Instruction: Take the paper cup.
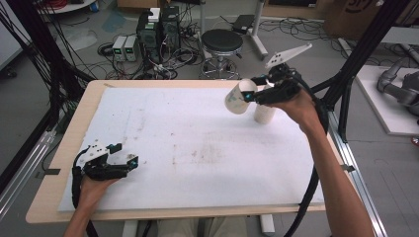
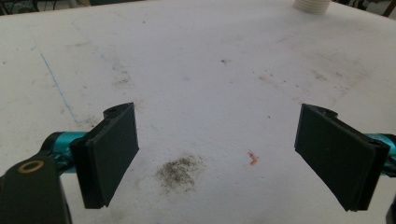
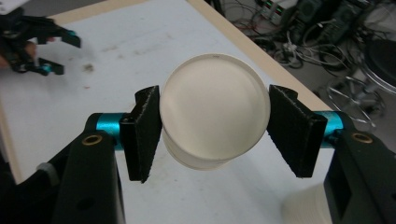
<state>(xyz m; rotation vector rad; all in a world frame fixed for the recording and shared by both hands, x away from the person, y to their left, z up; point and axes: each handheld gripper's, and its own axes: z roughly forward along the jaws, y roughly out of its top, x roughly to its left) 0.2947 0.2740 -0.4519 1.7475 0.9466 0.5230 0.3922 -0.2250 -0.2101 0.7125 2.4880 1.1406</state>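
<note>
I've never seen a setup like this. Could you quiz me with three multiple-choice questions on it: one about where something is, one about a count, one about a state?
1. Where is the stack of cups?
A. the table's far right part
B. the near left corner
C. on the stool

2. How many cups does the right gripper hold?
A. none
B. one
C. three

3. How do the left gripper and its fingers stand?
A. shut on a cup
B. open with nothing between them
C. shut on a cloth

Answers: 1 A, it stands beside the right hand. 2 B, a single white cup sits between its fingers. 3 B, bare white table shows between them.
</note>
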